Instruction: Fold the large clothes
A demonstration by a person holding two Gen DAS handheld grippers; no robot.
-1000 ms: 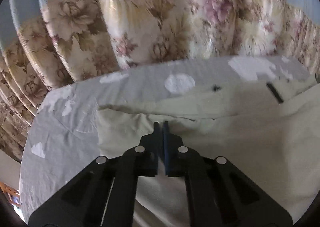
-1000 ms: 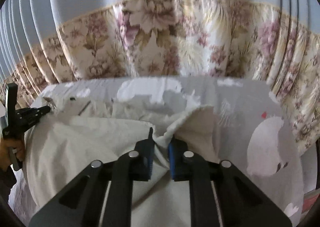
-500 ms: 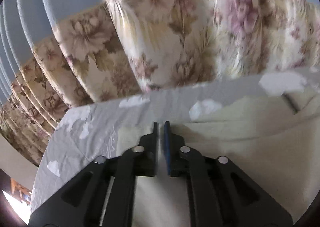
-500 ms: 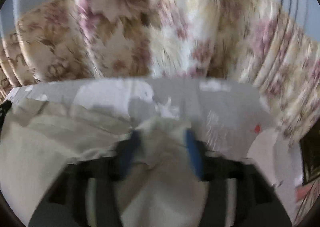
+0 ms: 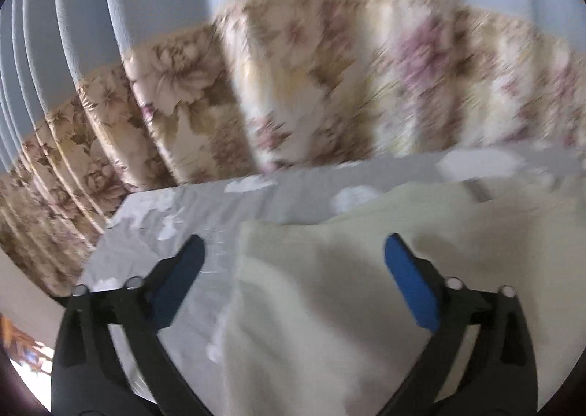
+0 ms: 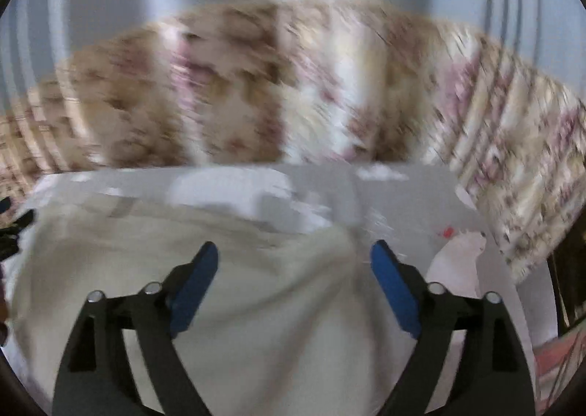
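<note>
- The left gripper [image 5: 293,254] hangs over the near left corner of the cream garment [image 5: 366,306], jaws opening wide, pads clear of the cloth.
- The right gripper [image 6: 295,262] hangs over the garment's right edge, jaws opening, gripping nothing.
- The garment lies on a grey patterned sheet [image 6: 395,192], a floral curtain [image 5: 329,93] beyond.

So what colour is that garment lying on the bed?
Pale cream garment, plain with no print; clearest in the left wrist view.
</note>
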